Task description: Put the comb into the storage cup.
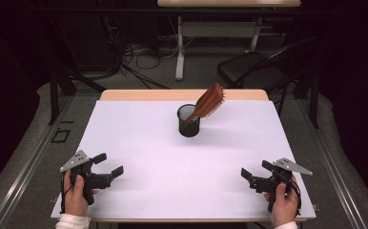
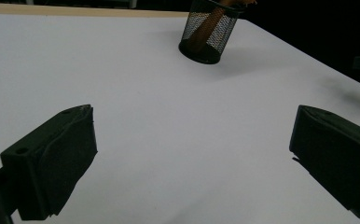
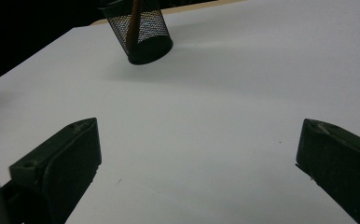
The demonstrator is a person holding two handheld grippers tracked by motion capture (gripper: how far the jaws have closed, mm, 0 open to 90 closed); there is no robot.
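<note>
A black mesh cup [image 1: 189, 121] stands upright at the far middle of the white table [image 1: 139, 138]. A brown wooden hairbrush [image 1: 209, 101] leans in it handle down, its bristled head sticking out to the upper right. The cup [image 2: 207, 31] appears far ahead in the left gripper view, and the cup [image 3: 141, 30] also in the right gripper view, the handle visible through the mesh. My left gripper [image 1: 108, 164] rests open near the front left edge, held by a hand. My right gripper [image 1: 255, 170] rests open near the front right edge. Nothing lies between either pair of jaws.
A black chair [image 1: 253, 69] and a desk frame [image 1: 182, 43] stand on the floor beyond the table's far edge, with cables [image 1: 139, 57] nearby. The table's wooden strip [image 1: 139, 95] runs along the far side.
</note>
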